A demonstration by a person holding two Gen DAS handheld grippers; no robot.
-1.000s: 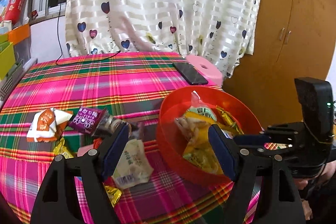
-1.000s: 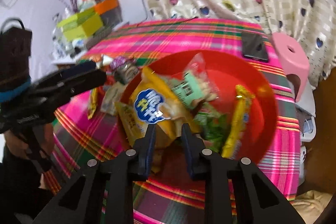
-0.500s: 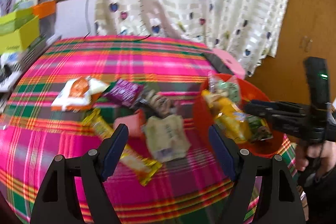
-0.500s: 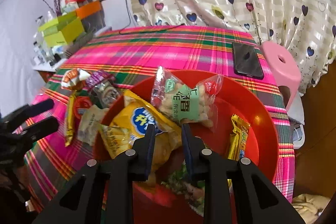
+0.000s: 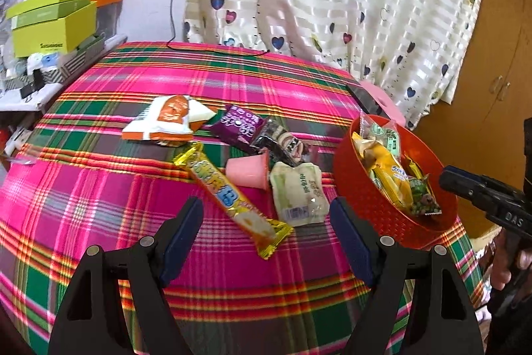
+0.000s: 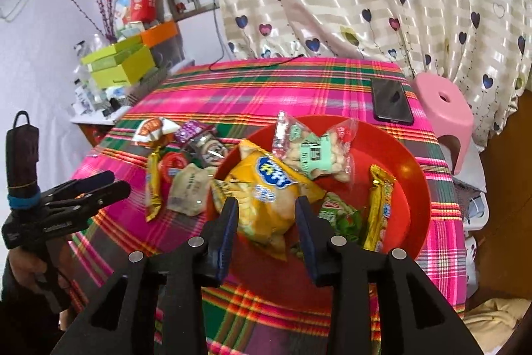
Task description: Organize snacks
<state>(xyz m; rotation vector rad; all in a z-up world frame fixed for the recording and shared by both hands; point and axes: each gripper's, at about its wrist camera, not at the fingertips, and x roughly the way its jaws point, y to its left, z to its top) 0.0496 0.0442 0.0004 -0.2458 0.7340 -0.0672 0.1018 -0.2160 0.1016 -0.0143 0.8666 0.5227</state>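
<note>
The right gripper [image 6: 266,215] is opening over the red bowl [image 6: 412,178], releasing the yellow bag [image 6: 266,188]. The left gripper [image 5: 266,232] hangs wide above the gold bar [image 5: 229,198] mid-table, probably the next pick.

Left claw [image 5: 266,235] wide, right claw [image 6: 267,218] opening.

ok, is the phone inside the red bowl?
No. In the right wrist view the phone lies flat on the plaid tablecloth beyond the red bowl, which holds only snack packets.
</note>
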